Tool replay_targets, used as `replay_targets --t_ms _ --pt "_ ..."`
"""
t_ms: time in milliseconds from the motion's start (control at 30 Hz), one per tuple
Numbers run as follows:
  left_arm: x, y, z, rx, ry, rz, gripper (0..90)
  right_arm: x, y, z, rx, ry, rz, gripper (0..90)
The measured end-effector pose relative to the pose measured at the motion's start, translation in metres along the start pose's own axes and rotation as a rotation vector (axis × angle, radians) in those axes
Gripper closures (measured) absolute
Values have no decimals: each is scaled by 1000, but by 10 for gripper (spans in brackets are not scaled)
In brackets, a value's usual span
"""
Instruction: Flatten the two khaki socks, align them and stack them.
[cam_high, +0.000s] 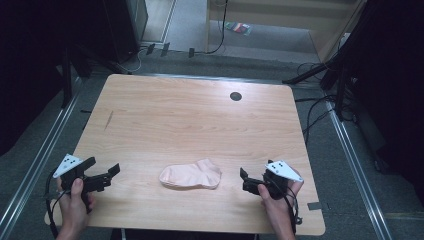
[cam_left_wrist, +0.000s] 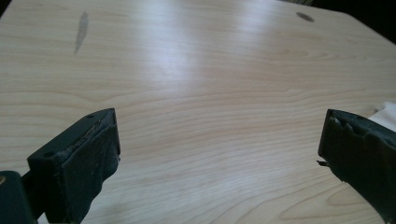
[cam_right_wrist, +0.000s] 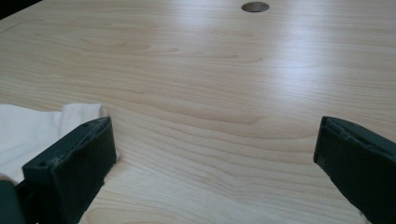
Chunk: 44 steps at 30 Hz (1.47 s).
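pale pink cotton sock (cam_high: 190, 176) flat at six o'clock on light wooden table (cam_high: 190, 115), between left gripper (cam_high: 111, 174) and right gripper (cam_high: 244, 180), jaws spread, empty.

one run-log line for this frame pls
left claw: open, empty, left of sock | right claw: open, empty, right of sock | sock: pale pink, flat on table, untouched

Wooden table (cam_high: 150, 115); pink sock (cam_high: 191, 175) flat near front edge
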<state>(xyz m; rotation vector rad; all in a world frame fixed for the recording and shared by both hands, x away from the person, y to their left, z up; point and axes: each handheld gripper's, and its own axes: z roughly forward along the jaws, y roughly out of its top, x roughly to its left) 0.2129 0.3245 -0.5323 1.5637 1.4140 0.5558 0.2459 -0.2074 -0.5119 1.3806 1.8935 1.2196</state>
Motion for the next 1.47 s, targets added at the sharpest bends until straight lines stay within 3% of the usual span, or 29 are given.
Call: replay_targets --t_ms 333,400,567,667,800,867,1033,1100,1267,1467 --pt "35 -11 -11 41 75 -13 0 -37 -10 -8 19 -61 25 0" --pt "38 -12 -13 37 75 -23 0 -44 -13 -10 23 -76 20 0" --pt "44 -12 -15 54 104 36 0 -64 -27 -16 41 -99 25 0" --pt "49 -12 -17 43 90 10 0 -75 -34 -20 51 -108 32 0" --pt "53 -12 -20 32 119 35 0 -91 -42 -26 56 -118 63 0" --pt "56 -13 -21 18 110 11 0 -96 -42 -31 43 -124 72 0" --pt "55 -15 -18 13 103 0 0 -104 -45 -37 48 -161 87 0" --pt "54 -15 -17 23 101 11 0 -106 -46 -36 45 -160 109 0" --pt "54 -16 -14 21 104 14 0 -103 -47 -35 47 -160 90 1" --pt "53 -16 -13 23 108 18 0 -106 -47 -35 41 -158 118 1"
